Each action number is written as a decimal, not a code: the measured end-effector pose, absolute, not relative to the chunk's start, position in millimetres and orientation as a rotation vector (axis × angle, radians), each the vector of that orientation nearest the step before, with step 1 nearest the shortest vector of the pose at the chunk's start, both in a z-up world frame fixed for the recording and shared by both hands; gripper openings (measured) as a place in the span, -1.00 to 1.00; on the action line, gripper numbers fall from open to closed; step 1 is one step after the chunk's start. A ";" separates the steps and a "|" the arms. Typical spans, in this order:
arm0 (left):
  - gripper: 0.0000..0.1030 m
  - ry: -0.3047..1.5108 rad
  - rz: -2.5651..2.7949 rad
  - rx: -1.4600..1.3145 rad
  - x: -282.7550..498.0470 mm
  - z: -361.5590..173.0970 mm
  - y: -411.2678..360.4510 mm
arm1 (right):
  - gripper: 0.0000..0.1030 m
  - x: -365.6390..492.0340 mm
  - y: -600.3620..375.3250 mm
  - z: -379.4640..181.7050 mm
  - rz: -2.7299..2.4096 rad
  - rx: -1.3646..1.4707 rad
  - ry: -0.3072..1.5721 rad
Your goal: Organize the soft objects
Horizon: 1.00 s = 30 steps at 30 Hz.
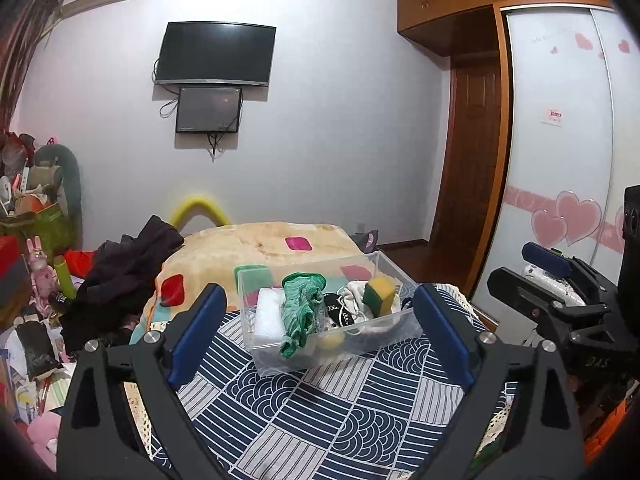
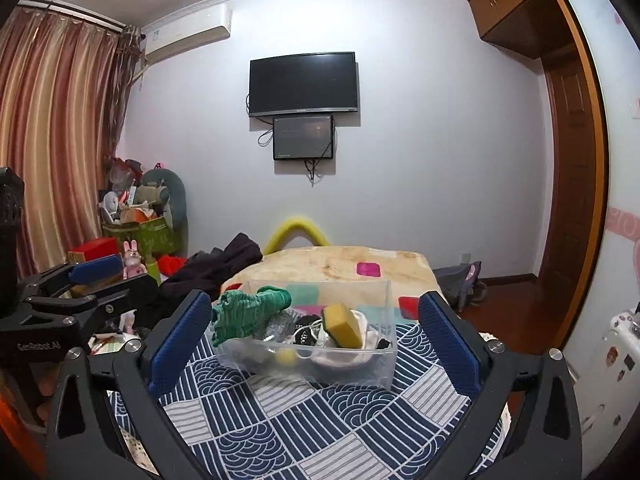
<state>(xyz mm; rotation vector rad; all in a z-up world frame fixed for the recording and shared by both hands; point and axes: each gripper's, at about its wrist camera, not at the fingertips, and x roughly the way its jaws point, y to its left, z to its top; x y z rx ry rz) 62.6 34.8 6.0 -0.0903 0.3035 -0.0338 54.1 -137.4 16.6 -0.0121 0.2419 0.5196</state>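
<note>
A clear plastic bin (image 1: 384, 334) (image 2: 360, 372) stands on the blue patterned cloth (image 1: 320, 412) (image 2: 304, 424). It holds a green knitted cloth (image 1: 302, 308) (image 2: 240, 312) draped over its rim, a yellow-green sponge (image 1: 380, 289) (image 2: 343, 326), a white foam block (image 1: 269, 316), white fabric (image 1: 356, 294), a black item and a small yellow ball (image 2: 286, 356). My left gripper (image 1: 320, 312) is open and empty, short of the bin. My right gripper (image 2: 316, 320) is open and empty, also short of the bin. Each gripper shows in the other's view (image 1: 556, 276) (image 2: 92, 276).
The cloth covers a table in front of a bed with a beige blanket (image 1: 256, 248) (image 2: 344, 264). Dark clothes (image 1: 124, 276) (image 2: 216, 264) lie on the bed's left. Clutter and boxes (image 1: 32, 240) (image 2: 132, 224) stand at the left. A wardrobe (image 1: 560, 140) is on the right.
</note>
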 end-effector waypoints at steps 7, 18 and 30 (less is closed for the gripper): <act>0.88 0.302 -0.027 -0.081 61.1 4.9 32.9 | 1.00 52.3 -139.9 17.3 0.513 0.001 0.237; 0.91 0.300 -0.031 -0.079 57.9 5.5 31.3 | 1.00 48.6 -141.1 20.0 0.508 0.001 0.227; 0.94 0.294 -0.033 -0.076 57.5 6.5 29.9 | 1.00 48.4 -141.1 20.8 0.508 0.007 0.229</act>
